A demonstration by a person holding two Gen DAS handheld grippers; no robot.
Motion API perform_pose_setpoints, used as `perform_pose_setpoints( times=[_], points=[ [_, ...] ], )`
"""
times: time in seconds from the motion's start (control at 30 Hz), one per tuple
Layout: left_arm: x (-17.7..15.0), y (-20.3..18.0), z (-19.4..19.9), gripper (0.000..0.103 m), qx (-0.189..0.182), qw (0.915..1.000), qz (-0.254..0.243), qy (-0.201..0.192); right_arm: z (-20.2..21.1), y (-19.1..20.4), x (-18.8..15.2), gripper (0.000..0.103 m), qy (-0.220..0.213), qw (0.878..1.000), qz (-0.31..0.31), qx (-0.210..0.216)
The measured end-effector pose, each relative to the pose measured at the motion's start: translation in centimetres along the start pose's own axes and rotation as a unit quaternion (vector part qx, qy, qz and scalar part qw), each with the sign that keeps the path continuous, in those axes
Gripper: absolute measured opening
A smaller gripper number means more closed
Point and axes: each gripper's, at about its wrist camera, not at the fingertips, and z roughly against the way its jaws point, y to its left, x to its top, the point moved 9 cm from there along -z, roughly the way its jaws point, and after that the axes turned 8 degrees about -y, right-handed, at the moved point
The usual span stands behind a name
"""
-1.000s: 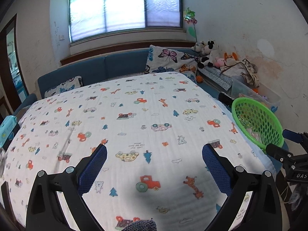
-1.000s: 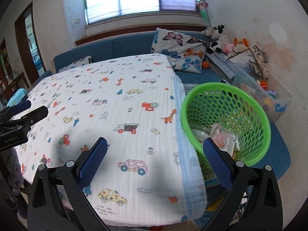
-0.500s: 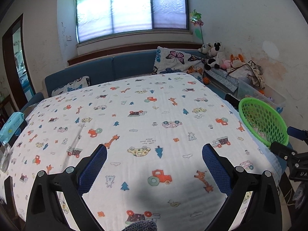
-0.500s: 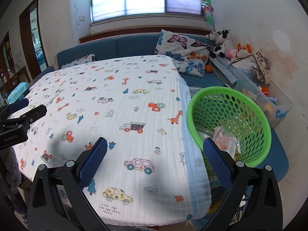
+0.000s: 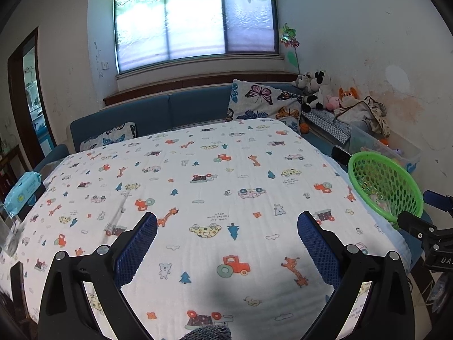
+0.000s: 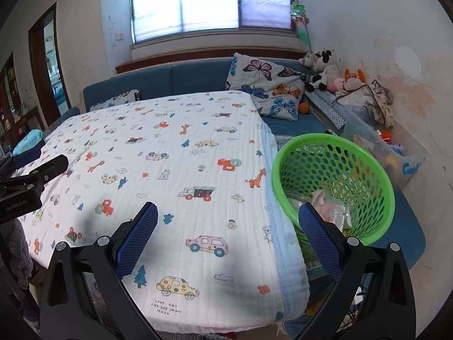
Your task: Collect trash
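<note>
where cloth (image 6: 198,170) reads "look out", left tool (image 6: 25,181) labelled "genrobot.ai"

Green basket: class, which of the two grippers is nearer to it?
Right. The right gripper hangs beside the green basket, its right finger overlapping the basket's rim in view. The left gripper sits over the printed blanket, with the basket off to its right.

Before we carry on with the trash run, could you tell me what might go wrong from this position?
1. The green basket sits off the table's right edge, close beside the draped cloth; a careless sweep by the right gripper might knock it and spill the wrappers inside.
2. The blue wipes pack and clear glass sit at the table's left edge; the open left gripper could mistake them for trash or nudge them off.
</note>
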Motion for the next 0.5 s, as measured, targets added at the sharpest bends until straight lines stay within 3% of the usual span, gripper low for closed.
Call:
perform_pose_setpoints(
  times=[0.5],
  points=[
    [1.3, -1.4, 1.7, 0.096, 0.0, 0.9995, -0.006, -0.032, 1.8, -0.3, 0.0, 0.099, -0.029, 0.999, -0.015, 0.001]
  ],
)
